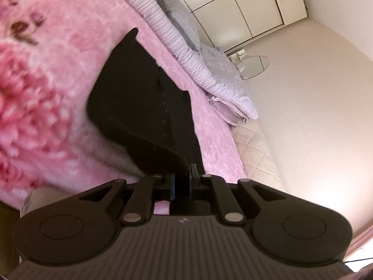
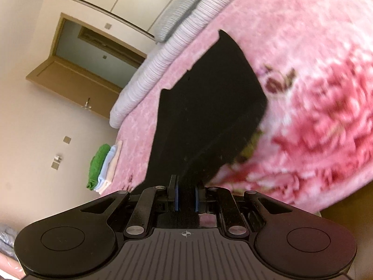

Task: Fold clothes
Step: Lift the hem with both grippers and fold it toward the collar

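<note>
A black garment [image 1: 139, 98] lies on a pink flowered bedspread [image 1: 58, 23], its near end lifted off the bed. My left gripper [image 1: 182, 177] is shut on the garment's near edge, the cloth pinched between its fingers. In the right wrist view the same black garment [image 2: 209, 98] stretches away over the bedspread [image 2: 303, 35]. My right gripper [image 2: 186, 192] is shut on another part of its near edge, black cloth filling the gap between the fingers. Both views are tilted and blurred at the flowered part.
Striped pillows [image 1: 177, 42] line the far edge of the bed. A stack of folded clothes [image 2: 103, 166], green, blue and cream, sits on the bedspread at the left. A wardrobe [image 1: 244, 4], a glass side table [image 1: 253, 66] and a wooden door [image 2: 93, 70] stand beyond.
</note>
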Action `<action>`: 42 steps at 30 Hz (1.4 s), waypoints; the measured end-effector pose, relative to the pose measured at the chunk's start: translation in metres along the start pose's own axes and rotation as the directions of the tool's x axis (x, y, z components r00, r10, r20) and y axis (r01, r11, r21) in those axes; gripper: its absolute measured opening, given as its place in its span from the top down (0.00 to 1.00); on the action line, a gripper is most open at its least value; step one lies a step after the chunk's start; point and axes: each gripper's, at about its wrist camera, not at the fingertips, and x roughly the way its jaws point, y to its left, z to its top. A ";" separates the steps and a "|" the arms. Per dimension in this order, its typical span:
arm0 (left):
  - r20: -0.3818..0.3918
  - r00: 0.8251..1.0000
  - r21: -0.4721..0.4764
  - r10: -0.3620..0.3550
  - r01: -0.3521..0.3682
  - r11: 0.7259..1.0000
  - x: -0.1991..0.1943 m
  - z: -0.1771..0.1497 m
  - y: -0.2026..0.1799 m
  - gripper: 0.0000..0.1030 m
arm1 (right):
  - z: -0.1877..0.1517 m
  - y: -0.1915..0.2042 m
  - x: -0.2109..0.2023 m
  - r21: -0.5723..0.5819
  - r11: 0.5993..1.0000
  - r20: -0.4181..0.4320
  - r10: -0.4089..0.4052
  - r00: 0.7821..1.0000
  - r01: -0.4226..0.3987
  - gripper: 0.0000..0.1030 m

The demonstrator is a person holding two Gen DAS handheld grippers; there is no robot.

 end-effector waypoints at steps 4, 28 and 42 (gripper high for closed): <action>0.012 1.000 0.024 -0.017 0.016 1.000 0.016 0.026 -0.008 0.93 | 0.029 0.010 0.010 -0.059 0.998 0.014 0.017 1.000 -0.016 0.89; -0.030 0.995 0.071 0.094 -0.092 0.993 0.134 0.132 0.015 0.92 | 0.161 -0.003 0.134 -0.102 0.994 -0.003 -0.045 0.999 0.045 0.89; -0.041 0.986 -0.057 0.161 -0.163 0.985 0.155 0.158 0.060 0.71 | 0.185 -0.047 0.146 0.020 0.994 0.061 -0.104 0.993 0.103 0.59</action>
